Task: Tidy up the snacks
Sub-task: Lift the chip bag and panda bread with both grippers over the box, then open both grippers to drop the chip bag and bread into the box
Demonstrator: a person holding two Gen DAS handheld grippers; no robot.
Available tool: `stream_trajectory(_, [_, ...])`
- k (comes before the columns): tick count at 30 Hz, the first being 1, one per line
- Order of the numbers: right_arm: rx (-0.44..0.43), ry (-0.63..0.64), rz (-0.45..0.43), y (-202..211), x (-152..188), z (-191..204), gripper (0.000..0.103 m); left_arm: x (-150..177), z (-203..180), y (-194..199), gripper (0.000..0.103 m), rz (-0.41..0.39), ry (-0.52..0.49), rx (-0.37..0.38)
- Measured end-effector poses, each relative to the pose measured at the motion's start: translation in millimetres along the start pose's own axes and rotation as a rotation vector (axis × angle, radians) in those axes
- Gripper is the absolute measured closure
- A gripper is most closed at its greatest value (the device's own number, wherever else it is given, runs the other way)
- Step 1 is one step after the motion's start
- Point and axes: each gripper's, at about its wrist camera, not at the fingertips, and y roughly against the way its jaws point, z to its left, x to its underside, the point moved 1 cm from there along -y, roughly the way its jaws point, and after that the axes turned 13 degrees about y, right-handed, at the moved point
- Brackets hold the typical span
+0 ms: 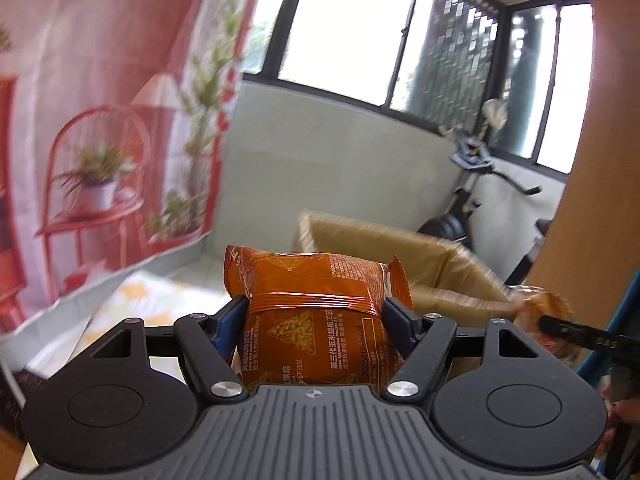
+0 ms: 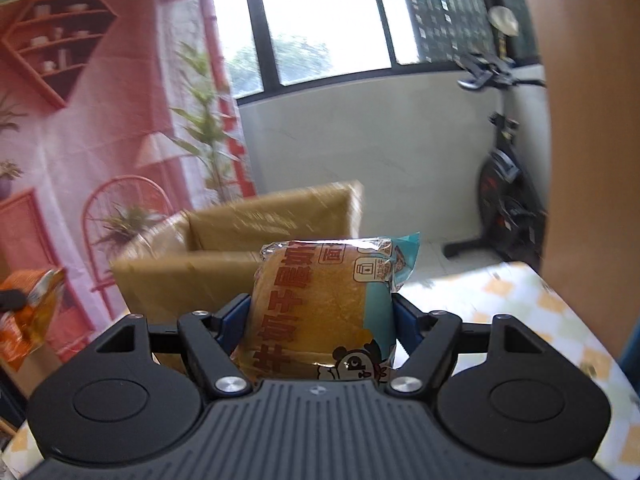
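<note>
My left gripper point(image 1: 316, 308) is shut on an orange chip packet point(image 1: 316, 320) and holds it up in the air. An open cardboard box point(image 1: 404, 256) stands just beyond it. My right gripper point(image 2: 322, 308) is shut on a wrapped bread bun point(image 2: 320, 312) with a teal-edged wrapper, also held up, with the same box point(image 2: 248, 232) behind and to the left. The right gripper and its bun show at the right edge of the left wrist view point(image 1: 544, 308). The left gripper's orange packet shows at the left edge of the right wrist view point(image 2: 32, 308).
A table with a yellow-patterned cloth point(image 2: 552, 312) lies below. A pink printed backdrop point(image 1: 100, 120) hangs on the left. An exercise bike point(image 2: 504, 184) stands by the window wall. A wooden panel point(image 1: 592, 200) rises at the right.
</note>
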Motion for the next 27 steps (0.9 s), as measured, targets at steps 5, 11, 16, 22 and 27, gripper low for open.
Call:
stream_trajectory(5, [-0.063,-0.019,-0.027,-27.9,-44.2,-4.8,0.028,-29.0,-38.2,-44.8,0.028,-0.011,-0.056,0.034])
stream_trajectory(11, [-0.064,0.011,-0.017,-87.6,-82.1,-8.0,0.028,-42.7,-71.1,-104.2,0.028,0.002,-0.113,0.039])
stream_trajectory(16, [-0.06,0.022,0.051,-139.8,-90.7,-8.5,0.028,-43.6,-83.3,-142.9,0.028,0.046,-0.15,0.014])
stream_trajectory(22, [-0.085,0.002,0.118,-177.1,-84.4,-6.5,0.028,-33.8,-74.7,-167.7,0.026,0.127,-0.163,0.003])
stream_trajectory(27, [-0.082,0.017,0.18,-191.0,-74.3,-5.8,0.026,-28.3,-65.6,-180.6,0.019,0.174,-0.166,-0.006])
